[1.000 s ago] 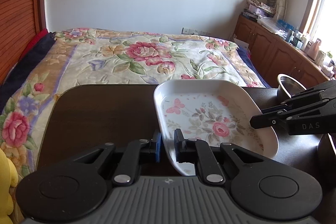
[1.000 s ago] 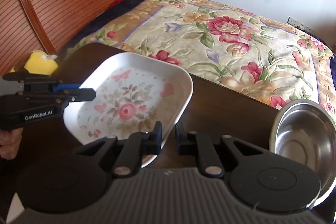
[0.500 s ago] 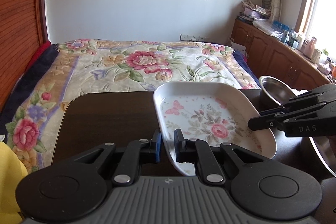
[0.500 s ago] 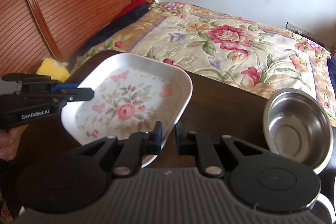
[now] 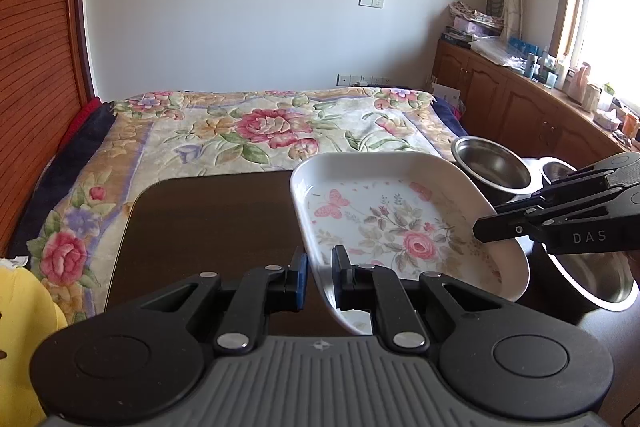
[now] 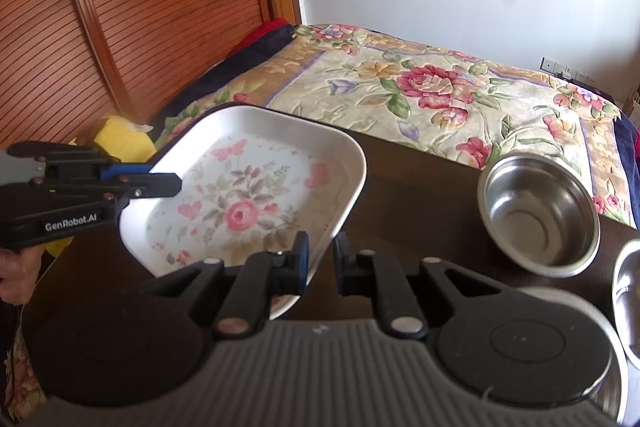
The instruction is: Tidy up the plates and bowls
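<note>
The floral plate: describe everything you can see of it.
The plate is a rounded-square dish, white with a raised rim, glossy like melamine or ceramic. Its floor carries a pink rose, grey-green leaves and pink butterflies. It looks empty and is held tilted above the dark table. The left gripper is shut on its near-left edge, the right gripper on the opposite edge. Nothing else touches it.

Glossy white floral plate [image 5: 400, 223], shiny steel bowl [image 6: 538, 215], dark smooth wooden table [image 5: 208, 223].
</note>
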`<state>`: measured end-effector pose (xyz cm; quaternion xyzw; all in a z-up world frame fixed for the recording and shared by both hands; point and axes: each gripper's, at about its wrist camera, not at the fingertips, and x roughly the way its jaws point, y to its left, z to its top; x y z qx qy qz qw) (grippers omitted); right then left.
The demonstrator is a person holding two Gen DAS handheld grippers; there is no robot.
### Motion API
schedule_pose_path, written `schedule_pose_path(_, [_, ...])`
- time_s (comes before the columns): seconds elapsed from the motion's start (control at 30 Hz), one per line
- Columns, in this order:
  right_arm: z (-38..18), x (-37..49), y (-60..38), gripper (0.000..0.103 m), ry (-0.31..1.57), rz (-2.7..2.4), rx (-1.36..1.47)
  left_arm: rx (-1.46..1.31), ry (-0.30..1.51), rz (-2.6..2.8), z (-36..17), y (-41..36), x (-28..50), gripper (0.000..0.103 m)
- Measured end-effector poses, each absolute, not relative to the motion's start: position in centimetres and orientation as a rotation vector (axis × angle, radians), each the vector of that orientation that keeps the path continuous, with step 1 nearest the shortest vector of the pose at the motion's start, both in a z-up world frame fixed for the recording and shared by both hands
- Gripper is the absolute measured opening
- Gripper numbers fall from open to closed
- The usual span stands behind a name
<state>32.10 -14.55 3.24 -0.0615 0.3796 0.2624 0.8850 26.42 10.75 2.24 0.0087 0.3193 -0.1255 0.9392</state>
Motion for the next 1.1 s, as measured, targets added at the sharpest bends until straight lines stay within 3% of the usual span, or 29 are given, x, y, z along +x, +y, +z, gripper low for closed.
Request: schedule_pose_path(1.1, [2.1, 23.2, -17.7, 0.015, 0.783, 0.589, -0.074, 0.011, 0.662, -0.285, 0.4, 9.3, 15.9, 0.014])
